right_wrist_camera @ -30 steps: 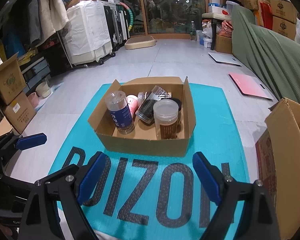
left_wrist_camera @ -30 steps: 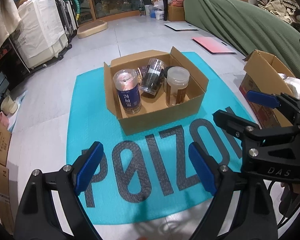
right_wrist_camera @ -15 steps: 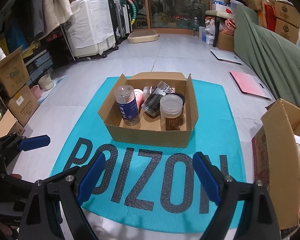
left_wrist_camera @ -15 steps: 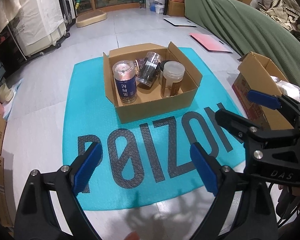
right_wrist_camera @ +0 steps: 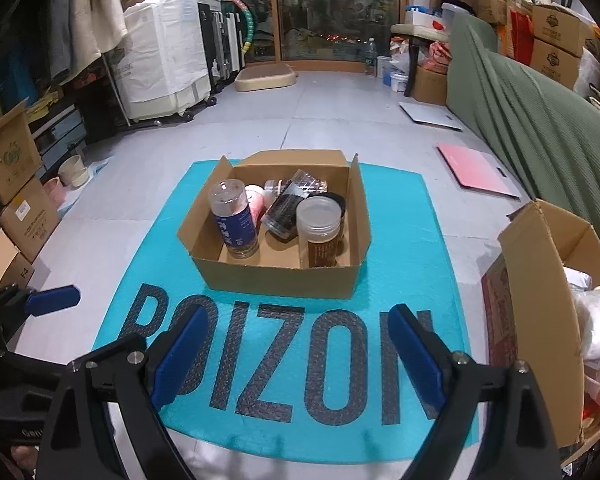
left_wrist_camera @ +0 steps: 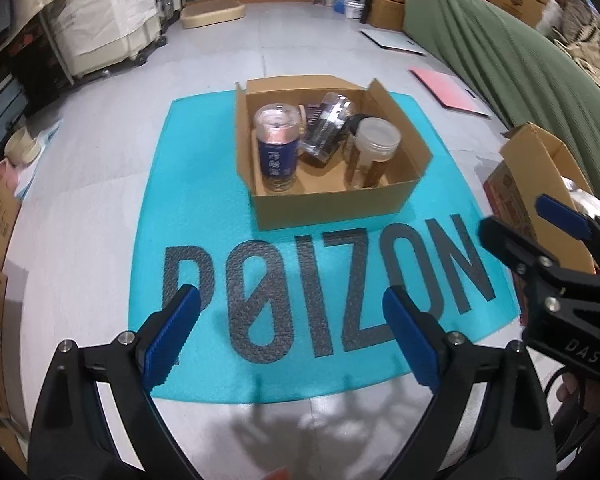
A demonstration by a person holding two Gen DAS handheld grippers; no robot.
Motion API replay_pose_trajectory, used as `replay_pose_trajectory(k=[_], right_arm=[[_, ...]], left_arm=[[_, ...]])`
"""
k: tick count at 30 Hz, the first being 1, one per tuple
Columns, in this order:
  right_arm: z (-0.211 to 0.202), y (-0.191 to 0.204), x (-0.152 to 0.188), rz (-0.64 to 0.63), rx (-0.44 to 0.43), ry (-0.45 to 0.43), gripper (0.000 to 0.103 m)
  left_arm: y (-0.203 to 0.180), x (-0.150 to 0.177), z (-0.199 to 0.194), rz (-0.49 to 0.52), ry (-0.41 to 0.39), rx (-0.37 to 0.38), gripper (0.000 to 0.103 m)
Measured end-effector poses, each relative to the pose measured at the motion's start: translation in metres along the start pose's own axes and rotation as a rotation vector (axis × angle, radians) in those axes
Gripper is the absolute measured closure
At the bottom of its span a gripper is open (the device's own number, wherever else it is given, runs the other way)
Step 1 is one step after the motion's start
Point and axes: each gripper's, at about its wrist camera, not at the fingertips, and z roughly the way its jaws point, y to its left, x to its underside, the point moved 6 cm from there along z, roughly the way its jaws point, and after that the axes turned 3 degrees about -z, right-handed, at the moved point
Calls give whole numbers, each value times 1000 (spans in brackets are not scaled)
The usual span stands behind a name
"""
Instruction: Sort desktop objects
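A: What sort of place is this?

B: A room in a home, I think, used to store things. A green sofa is by the wall, with suitcases and hanging clothes across from it.

A: Why storage?

B: Cardboard boxes are stacked all around. The grey floor has a teal mat, and a big glass door is at the far end.

"POIZON" on teal mat
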Motion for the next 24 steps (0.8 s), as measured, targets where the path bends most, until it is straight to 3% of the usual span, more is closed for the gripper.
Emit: replay_pose_trajectory(k=[10, 24], right_arm=[[7, 3, 9, -25, -7, 49, 11], [8, 1, 13, -13, -20, 65, 11]], left_arm=[[10, -7, -2, -40, -19, -19, 10], [5, 5, 13, -21, 62, -16, 10]])
